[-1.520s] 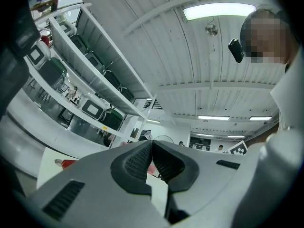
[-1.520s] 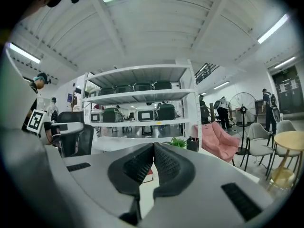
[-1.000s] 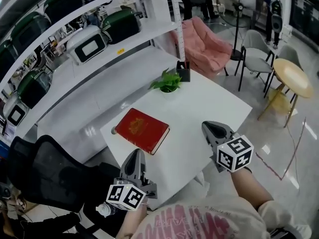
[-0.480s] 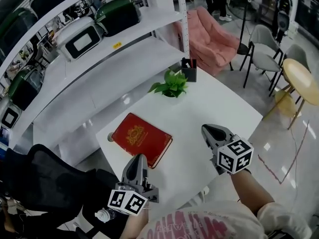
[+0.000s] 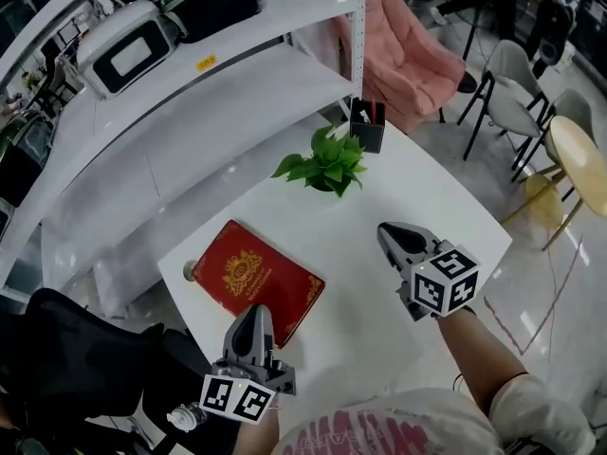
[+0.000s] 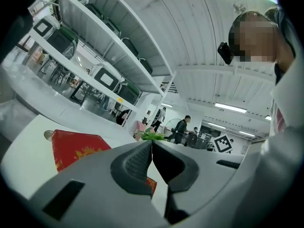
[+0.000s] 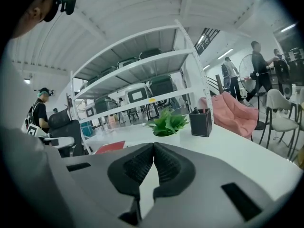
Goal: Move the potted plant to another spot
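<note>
Potted plant [image 5: 325,164]: upright on the white table [image 5: 427,207], beyond the red book [image 5: 256,281], apart from it.
Left gripper [image 5: 252,311]: jaws clenched together, empty, by the book's near edge.
Right gripper [image 5: 390,232]: jaws clenched together, empty, right of the book.

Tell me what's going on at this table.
A person holds a two-jaw gripper in each hand over a white table. The left gripper is at the near edge by a red book, and the right gripper is over bare tabletop. Both have their jaws shut with nothing between them. The potted plant stands untouched at the far side, next to a black pen holder.
</note>
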`<state>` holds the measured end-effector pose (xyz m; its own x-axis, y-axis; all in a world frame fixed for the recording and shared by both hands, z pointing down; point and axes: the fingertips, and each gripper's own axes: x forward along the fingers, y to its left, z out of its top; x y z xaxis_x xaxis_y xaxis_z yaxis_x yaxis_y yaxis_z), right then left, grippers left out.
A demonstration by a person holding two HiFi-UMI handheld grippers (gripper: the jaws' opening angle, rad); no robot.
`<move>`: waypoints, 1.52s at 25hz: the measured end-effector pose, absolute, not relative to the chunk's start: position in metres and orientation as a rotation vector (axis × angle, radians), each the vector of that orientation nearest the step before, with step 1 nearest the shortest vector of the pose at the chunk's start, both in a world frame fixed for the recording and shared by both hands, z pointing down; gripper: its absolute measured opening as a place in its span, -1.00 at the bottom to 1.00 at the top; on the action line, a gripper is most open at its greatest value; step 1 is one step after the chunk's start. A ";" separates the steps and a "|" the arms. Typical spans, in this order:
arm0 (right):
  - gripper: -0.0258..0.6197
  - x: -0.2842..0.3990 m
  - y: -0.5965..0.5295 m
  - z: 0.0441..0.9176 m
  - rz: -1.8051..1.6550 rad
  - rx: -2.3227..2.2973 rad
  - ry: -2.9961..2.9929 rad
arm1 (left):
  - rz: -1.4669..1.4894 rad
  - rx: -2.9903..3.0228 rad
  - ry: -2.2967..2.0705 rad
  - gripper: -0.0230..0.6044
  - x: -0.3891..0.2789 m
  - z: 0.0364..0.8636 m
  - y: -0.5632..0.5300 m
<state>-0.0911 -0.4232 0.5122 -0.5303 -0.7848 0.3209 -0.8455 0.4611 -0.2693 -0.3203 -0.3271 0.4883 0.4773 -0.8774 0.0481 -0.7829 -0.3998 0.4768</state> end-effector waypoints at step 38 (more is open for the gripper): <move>0.92 -0.157 -0.604 0.570 0.399 1.361 -2.698 | -0.236 2.064 -1.546 -0.85 -0.360 0.554 -0.361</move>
